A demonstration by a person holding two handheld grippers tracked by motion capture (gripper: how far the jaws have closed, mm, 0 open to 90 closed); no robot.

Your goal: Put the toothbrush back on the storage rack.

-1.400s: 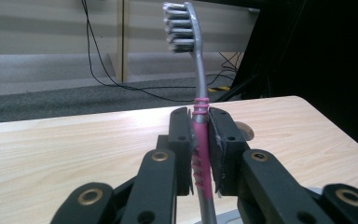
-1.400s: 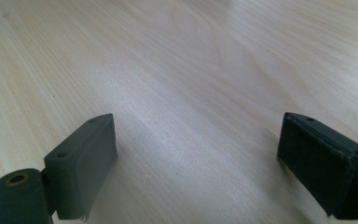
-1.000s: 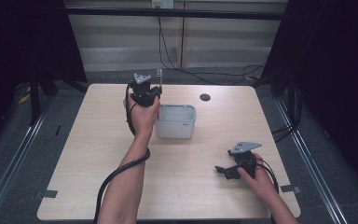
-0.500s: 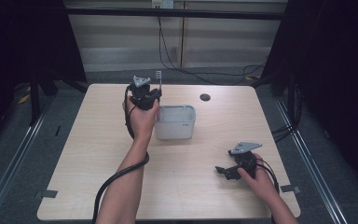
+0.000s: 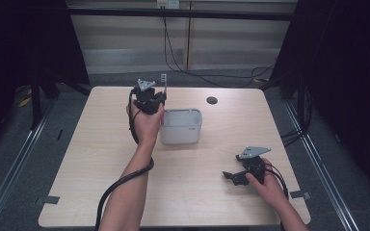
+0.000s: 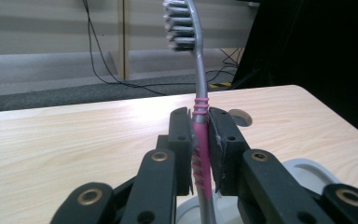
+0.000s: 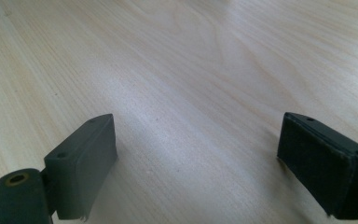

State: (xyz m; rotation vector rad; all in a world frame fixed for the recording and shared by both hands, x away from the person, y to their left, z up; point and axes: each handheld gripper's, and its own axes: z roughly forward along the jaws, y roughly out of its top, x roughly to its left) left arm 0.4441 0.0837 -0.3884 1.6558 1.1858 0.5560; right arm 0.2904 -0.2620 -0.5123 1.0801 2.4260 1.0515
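Beside the bin (image 5: pixel 180 126), the raised left gripper (image 5: pixel 150 96) clamps an upright toothbrush (image 6: pixel 196 88).

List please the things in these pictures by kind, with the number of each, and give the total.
Toothbrush, grey and pink, held upright: 1
White container on the table: 1
Grippers, left gripper shut on the toothbrush, right gripper with jaws open: 2
Wooden table: 1
Total: 5
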